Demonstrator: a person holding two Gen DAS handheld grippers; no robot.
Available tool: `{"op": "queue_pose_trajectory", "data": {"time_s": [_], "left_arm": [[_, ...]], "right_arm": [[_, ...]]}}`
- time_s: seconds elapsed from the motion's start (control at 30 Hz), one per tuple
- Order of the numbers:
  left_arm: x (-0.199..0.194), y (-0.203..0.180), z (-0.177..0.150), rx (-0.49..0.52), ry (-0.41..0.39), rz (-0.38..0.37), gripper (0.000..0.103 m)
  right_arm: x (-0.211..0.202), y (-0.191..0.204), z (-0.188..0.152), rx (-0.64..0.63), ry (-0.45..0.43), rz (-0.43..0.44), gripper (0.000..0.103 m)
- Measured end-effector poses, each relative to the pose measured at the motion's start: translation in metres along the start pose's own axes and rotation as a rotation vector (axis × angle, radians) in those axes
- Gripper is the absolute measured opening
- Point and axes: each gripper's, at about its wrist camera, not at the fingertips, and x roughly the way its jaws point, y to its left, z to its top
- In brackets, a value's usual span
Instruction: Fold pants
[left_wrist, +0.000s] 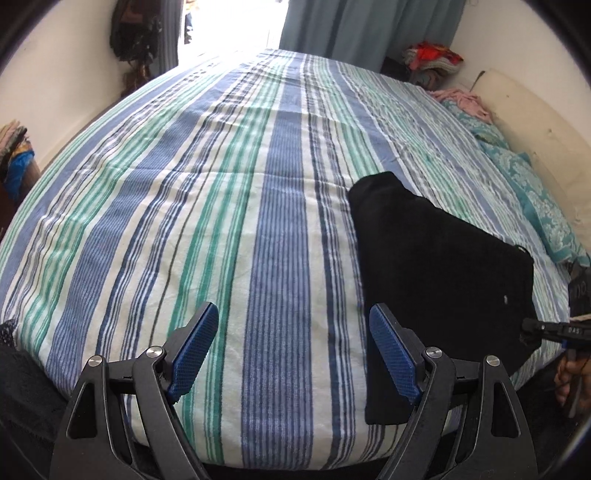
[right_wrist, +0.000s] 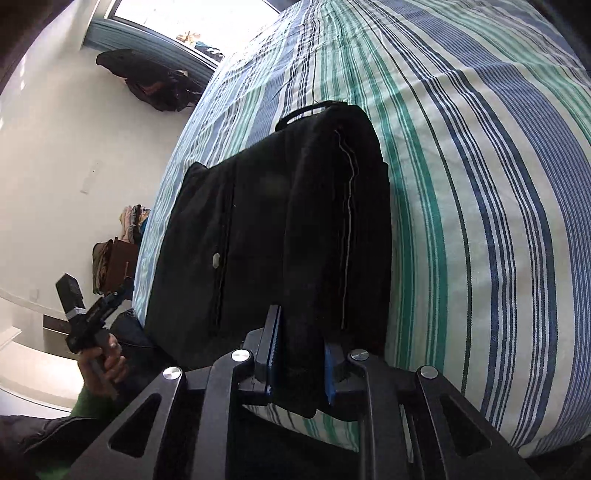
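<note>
Most folding appears done — black pants (right_wrist: 280, 236) lie in a compact stack on the striped bed (left_wrist: 221, 206). One edge is pinched by the right gripper (right_wrist: 301, 363); the left gripper (left_wrist: 291, 354) is spread wide, empty — final placement judged outstanding.

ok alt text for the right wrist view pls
The right gripper is clamped on the near edge of folded black pants lying on a striped bedspread. At left, a hand holds the left gripper, away from the pants.

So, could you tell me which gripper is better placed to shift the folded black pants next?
Probably the right gripper: it is clamped on the folded black pants. The left gripper hangs open over the striped bedsheet.
</note>
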Motion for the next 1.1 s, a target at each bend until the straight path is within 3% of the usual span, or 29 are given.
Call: {"op": "queue_pose_trajectory", "data": {"time_s": [0.07,0.13,0.23,0.33,0.47,0.5,0.53,0.57,0.6,0.7,0.77,0.9,1.0,1.1], "left_arm": [[-0.001,-0.015,-0.002,0.049,0.005,-0.017,0.085],[-0.004,-0.025,-0.004,0.083,-0.006,-0.023,0.085],[-0.002,-0.043,-0.006,0.154,-0.024,-0.016,0.085],[0.005,-0.063,-0.011,0.213,-0.012,-0.021,0.085],[0.015,-0.077,-0.028,0.274,0.028,-0.026,0.085],[0.019,-0.078,-0.034,0.288,0.05,-0.02,0.085],[0.022,-0.077,-0.039,0.296,0.067,-0.02,0.085],[0.024,-0.075,-0.043,0.295,0.078,-0.028,0.085],[0.023,-0.074,-0.046,0.292,0.083,-0.034,0.085],[0.012,-0.071,-0.043,0.277,0.071,-0.033,0.086],[0.006,-0.069,-0.038,0.249,0.06,-0.04,0.086],[0.002,-0.073,-0.031,0.228,0.051,-0.048,0.086],[0.014,-0.08,-0.038,0.255,0.093,-0.003,0.086],[0.023,-0.082,-0.045,0.276,0.135,0.037,0.086]], "right_arm": [[0.0,-0.003,0.007,0.008,-0.027,0.024,0.028],[-0.014,0.008,0.012,-0.025,-0.052,-0.054,0.038],[-0.043,0.044,0.024,-0.165,-0.126,-0.174,0.039],[-0.056,0.091,0.04,-0.276,-0.199,-0.152,0.039],[-0.018,0.109,0.066,-0.317,-0.182,-0.09,0.038],[-0.001,0.103,0.073,-0.303,-0.157,-0.133,0.038],[0.016,0.093,0.076,-0.305,-0.125,-0.235,0.032],[0.031,0.08,0.076,-0.307,-0.083,-0.328,0.006],[0.04,0.067,0.074,-0.297,-0.053,-0.38,0.0],[0.018,0.053,0.065,-0.235,-0.132,-0.328,0.0],[0.001,0.069,0.054,-0.266,-0.177,-0.37,0.002],[-0.03,0.109,0.01,-0.371,-0.194,-0.326,0.005],[-0.02,0.124,-0.025,-0.401,-0.139,-0.313,0.005],[0.013,0.105,-0.044,-0.356,-0.017,-0.407,0.005]]}}
